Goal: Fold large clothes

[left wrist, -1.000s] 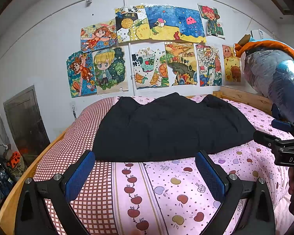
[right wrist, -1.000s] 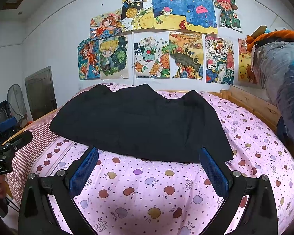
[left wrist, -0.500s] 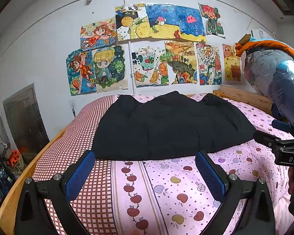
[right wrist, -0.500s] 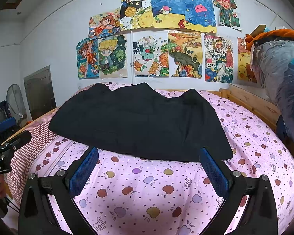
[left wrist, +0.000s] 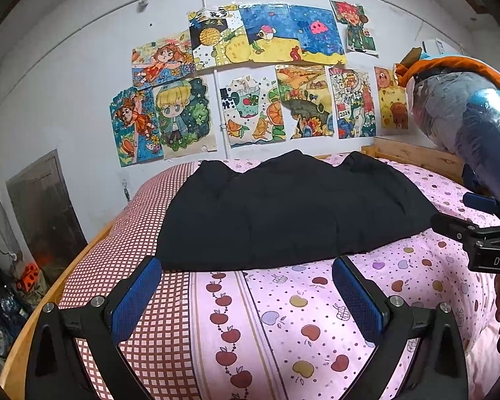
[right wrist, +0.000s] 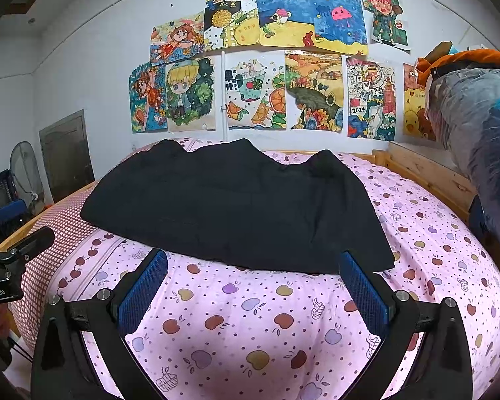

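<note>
Hovering with jaws spread and empty, the left gripper [left wrist: 246,286] and right gripper [right wrist: 253,283] face the black garment [left wrist: 283,216] lying flat at twelve o'clock on the bed [left wrist: 283,316]. Pinching both near hem corners evenly should keep the fold square.

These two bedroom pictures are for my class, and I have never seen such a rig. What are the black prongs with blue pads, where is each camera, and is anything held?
A person holds one two-finger gripper per hand; each carries a camera looking along its fingers. One picture comes from the left gripper, the other from the right gripper. Both are open and hold nothing. A black garment lies spread on the pink fruit-print bedspread, with children's drawings behind.
</note>
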